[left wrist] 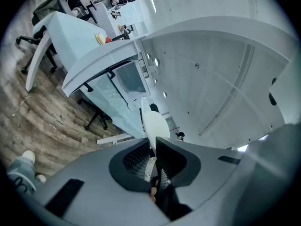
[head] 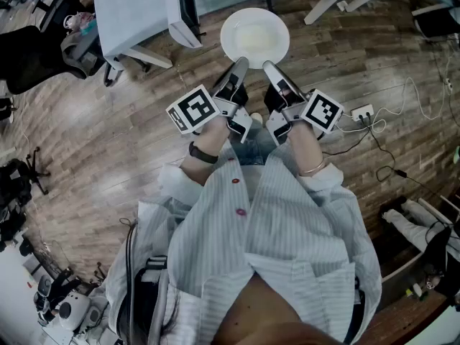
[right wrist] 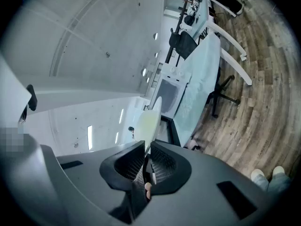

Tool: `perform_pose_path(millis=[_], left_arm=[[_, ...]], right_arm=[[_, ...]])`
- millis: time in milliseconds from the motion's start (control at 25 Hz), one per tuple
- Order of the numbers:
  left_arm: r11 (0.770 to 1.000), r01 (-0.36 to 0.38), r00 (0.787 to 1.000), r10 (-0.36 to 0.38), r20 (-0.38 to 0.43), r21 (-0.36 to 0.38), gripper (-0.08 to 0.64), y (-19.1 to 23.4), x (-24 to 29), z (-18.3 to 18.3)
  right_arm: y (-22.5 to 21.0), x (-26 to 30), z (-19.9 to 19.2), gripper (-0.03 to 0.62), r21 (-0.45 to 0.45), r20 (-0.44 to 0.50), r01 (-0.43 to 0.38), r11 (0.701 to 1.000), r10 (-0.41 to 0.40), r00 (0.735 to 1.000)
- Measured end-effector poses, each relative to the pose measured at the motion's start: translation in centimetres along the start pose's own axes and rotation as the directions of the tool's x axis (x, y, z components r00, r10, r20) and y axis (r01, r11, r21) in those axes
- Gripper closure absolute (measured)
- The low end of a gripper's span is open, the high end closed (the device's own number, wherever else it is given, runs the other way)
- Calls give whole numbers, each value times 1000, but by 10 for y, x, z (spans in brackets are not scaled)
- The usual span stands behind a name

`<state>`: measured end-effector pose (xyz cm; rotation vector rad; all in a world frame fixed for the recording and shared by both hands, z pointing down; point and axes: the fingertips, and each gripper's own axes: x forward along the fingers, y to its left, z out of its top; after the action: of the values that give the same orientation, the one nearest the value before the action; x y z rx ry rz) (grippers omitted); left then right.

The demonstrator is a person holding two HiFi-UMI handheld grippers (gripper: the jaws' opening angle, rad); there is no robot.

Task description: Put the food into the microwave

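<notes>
Food (head: 253,40), pale, on a white plate (head: 231,21), carried above wood floor (head: 108,121) beside a table (head: 136,13). Gripped at the near rim from both sides: left gripper (head: 240,65) and right gripper (head: 268,67), each pinched narrow on the plate. Probably mid-carry. Next, keeping it level on the way to the microwave. Microwave not surely made out in any view; food too pale to identify.

The person wears a pale striped shirt (head: 287,228) with small red buttons (head: 241,211), blue jeans (head: 251,149) and light shoes (left wrist: 27,157). A dark band (head: 203,153) circles the left wrist, a thin bracelet (head: 314,168) the right. The left gripper (head: 240,63) and right gripper (head: 268,67) are grey, with black ribbed pads (left wrist: 134,159) and a white cube (head: 194,110) bearing black square markers.
</notes>
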<state>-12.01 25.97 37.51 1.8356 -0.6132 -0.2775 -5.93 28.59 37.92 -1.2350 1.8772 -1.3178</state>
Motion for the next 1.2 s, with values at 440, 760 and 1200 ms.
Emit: perform_pose_path(millis=[440,760,1200], left_arm=[[1000,12,1000,-12,8,16,522,-12,6,-25],[1000,14,1000,-13,-15,23,520,-21,24,-52],[1000,2,1000,-2,-23,6,520,-10,76,-29]], right_arm=[[-3,-26,8,538,-12,0,-10,1000,10,1000],[-16,-53,25,535,-15,16,0,1000,0,1000],[-40,-22,67,535,2,22,13,1000,-13,1000]])
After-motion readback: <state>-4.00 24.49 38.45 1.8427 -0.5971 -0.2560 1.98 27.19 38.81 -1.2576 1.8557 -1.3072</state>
